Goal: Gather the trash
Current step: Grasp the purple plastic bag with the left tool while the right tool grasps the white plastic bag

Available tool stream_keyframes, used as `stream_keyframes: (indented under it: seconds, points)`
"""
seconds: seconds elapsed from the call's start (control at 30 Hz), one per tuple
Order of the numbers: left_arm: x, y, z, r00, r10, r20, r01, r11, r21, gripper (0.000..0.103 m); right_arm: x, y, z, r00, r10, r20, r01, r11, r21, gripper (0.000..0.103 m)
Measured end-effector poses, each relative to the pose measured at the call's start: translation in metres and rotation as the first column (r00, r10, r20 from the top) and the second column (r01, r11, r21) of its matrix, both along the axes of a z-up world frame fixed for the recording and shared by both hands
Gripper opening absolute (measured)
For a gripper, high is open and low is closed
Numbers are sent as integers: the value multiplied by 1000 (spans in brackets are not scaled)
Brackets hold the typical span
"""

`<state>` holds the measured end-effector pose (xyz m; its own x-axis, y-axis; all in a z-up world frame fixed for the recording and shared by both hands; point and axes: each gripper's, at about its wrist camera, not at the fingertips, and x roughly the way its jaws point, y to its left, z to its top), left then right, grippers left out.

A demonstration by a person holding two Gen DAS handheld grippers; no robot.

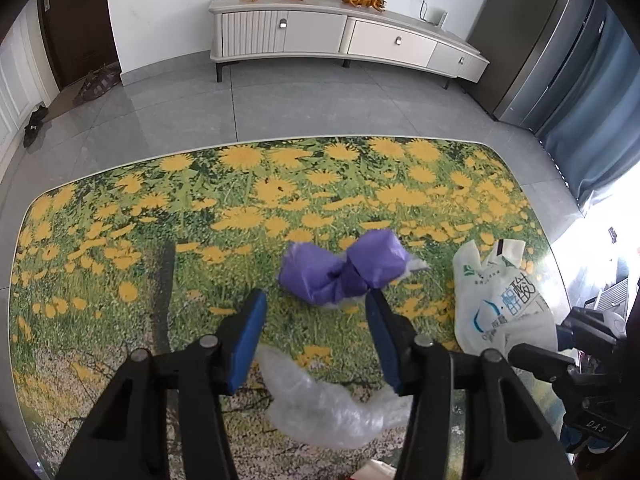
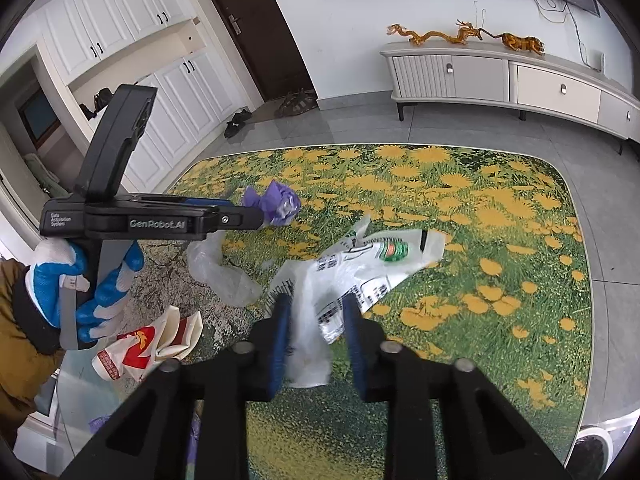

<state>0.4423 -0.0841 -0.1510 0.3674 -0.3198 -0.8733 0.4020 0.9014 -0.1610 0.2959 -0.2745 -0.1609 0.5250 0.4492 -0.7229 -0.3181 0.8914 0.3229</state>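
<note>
A crumpled purple bag (image 1: 344,272) lies mid-table on the flower-print table cover (image 1: 120,240). My left gripper (image 1: 316,300) stands open just short of it, its right fingertip at the bag's near edge. In the right wrist view the same purple bag (image 2: 276,200) lies just off the tip of the left gripper, which a blue-and-white gloved hand (image 2: 100,292) holds. My right gripper (image 2: 316,312) is shut on a bunched part of a printed white plastic bag (image 2: 372,264), which trails away over the table. That white bag (image 1: 500,304) shows at the right of the left view.
Clear plastic wrap (image 1: 328,408) lies under and behind my left fingers, also visible as clear wrap (image 2: 220,272). A red-and-white paper bag (image 2: 148,348) sits near the table's left edge. Beyond the table are grey floor tiles and a white TV cabinet (image 1: 340,36).
</note>
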Motion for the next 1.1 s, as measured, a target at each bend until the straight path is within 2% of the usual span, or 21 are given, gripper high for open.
stream_keyframes:
  seconds: [0.2, 0.27, 0.4, 0.5, 0.6, 0.8, 0.87, 0.93, 1.0, 1.03, 1.1]
  points:
    - [-13, -5, 14, 993, -75, 88, 71, 996, 46, 50, 0, -4, 0, 1000, 4, 1, -4, 1000, 15, 16]
    - [-19, -6, 22, 982, -119, 148, 105, 990, 94, 54, -1, -5, 0, 1000, 6, 1, -6, 1000, 18, 16]
    - [-22, -12, 32, 957, -210, 202, 185, 973, 137, 58, -2, -7, -1, 1000, 3, 2, -3, 1000, 27, 16]
    - [-21, -23, 31, 938, -288, 191, 260, 953, 157, 59, -3, -10, -2, 1000, -1, -2, 1, 999, 35, 16]
    - [-17, -36, 23, 922, -338, 186, 299, 931, 209, 59, -2, -13, -4, 1000, -1, -4, 1, 999, 38, 16]
    - [-3, -50, 4, 923, -355, 148, 312, 917, 250, 59, 2, -13, -7, 1000, 5, -7, -4, 999, 42, 12]
    - [0, -52, -4, 929, -347, 126, 307, 916, 259, 55, 1, -12, -6, 1000, 4, -6, -4, 999, 44, 12]
    - [3, -50, -8, 932, -345, 114, 309, 918, 250, 41, 0, -13, -7, 1000, 6, -4, -6, 999, 46, 11]
    - [6, -50, -8, 939, -328, 109, 295, 925, 237, 35, -2, -13, -7, 1000, 13, 0, -13, 999, 48, 10]
    - [5, -49, -6, 939, -324, 115, 291, 927, 238, 24, -3, -12, -6, 1000, 14, 3, -15, 999, 48, 9]
    - [5, -46, 0, 944, -307, 119, 278, 937, 212, 24, -5, -12, -5, 1000, 16, 9, -16, 998, 55, 8]
